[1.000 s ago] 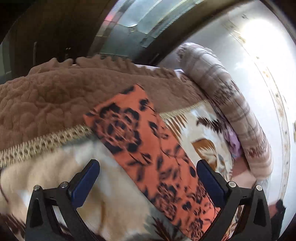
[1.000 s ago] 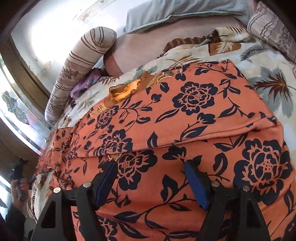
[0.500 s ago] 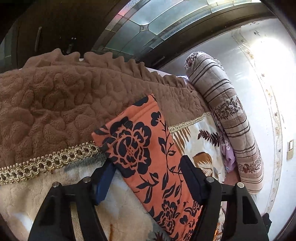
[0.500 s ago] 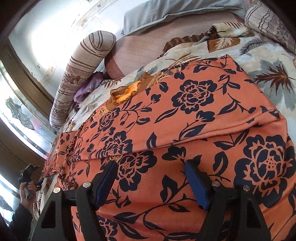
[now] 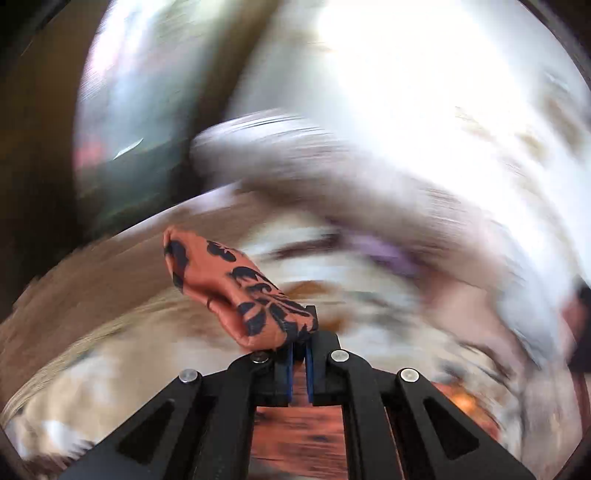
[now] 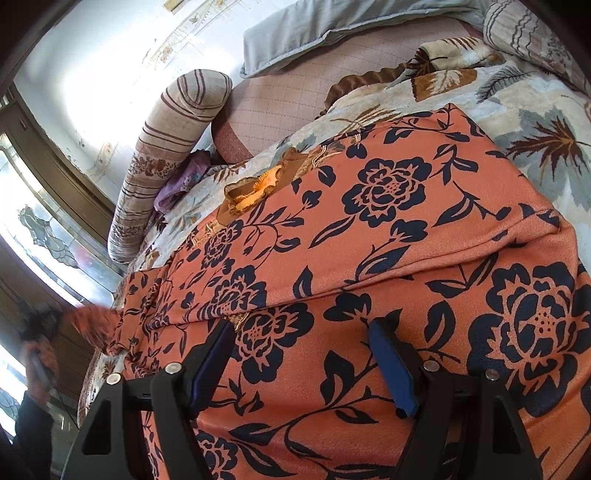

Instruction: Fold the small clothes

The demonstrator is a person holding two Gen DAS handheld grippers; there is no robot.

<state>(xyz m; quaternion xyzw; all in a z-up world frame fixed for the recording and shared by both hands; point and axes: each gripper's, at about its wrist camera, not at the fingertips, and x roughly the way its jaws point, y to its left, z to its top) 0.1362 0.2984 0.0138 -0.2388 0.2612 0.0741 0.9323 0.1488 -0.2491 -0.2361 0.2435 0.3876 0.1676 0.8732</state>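
An orange garment with a dark flower print (image 6: 369, 229) lies spread on the bed, folded lengthwise. My right gripper (image 6: 306, 354) is open and hovers over its near part, with the blue pads (image 6: 391, 365) apart. My left gripper (image 5: 299, 354) is shut on the far end of the same garment (image 5: 236, 288), which bunches up above the fingertips. The left wrist view is blurred by motion. In the right wrist view the left gripper (image 6: 40, 325) shows at the far left, lifting that end.
A striped bolster pillow (image 6: 166, 147) lies along the wall. A grey pillow (image 6: 332, 26) and a patterned cushion (image 6: 535, 33) lie at the head. The leaf-print blanket (image 6: 535, 122) covers the bed. A window (image 6: 40, 229) is at the left.
My left gripper has closed on the garment's far end and lifted it, moving fast. My right gripper has stayed open over the garment.
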